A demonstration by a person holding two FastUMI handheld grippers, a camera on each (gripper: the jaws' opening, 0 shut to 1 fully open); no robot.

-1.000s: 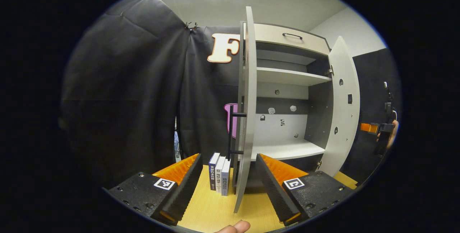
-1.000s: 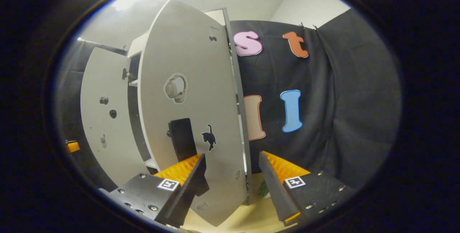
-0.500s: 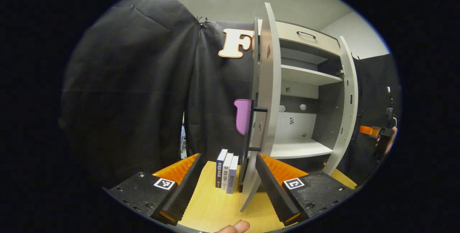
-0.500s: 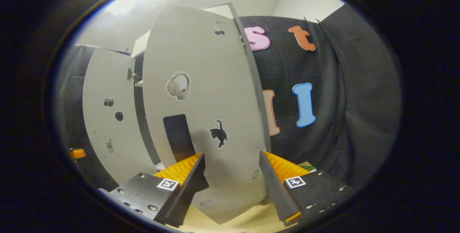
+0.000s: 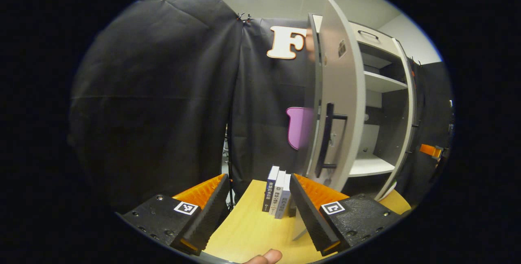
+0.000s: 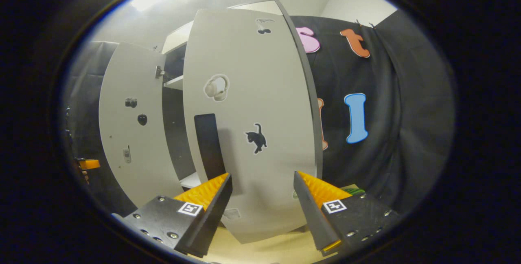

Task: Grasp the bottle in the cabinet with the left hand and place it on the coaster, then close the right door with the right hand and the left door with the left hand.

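The grey cabinet [image 5: 378, 86] stands on the wooden table [image 5: 248, 231] with both doors partly open. In the left gripper view the left door [image 5: 342, 89] shows its outer face and black bar handle [image 5: 325, 141], just right of my open left gripper [image 5: 258, 178]. The right door [image 5: 407, 125] appears nearly edge-on there, with the other gripper [image 5: 429, 150] beyond it. In the right gripper view the right door [image 6: 260, 93], with its black handle [image 6: 208, 146], stands close in front of my open right gripper [image 6: 262, 176]. The left door's inner face [image 6: 130, 133] lies behind.
Three books [image 5: 279, 194] stand upright on the table beside the left door's foot. A fingertip [image 5: 264, 257] shows at the bottom edge. Something green [image 6: 351, 191] peeks behind the right finger. Black cloth walls close in the left and back sides.
The right door has swung further toward the cabinet with the right gripper behind it. The left gripper's view has shifted round to the left door's outer, handle side.
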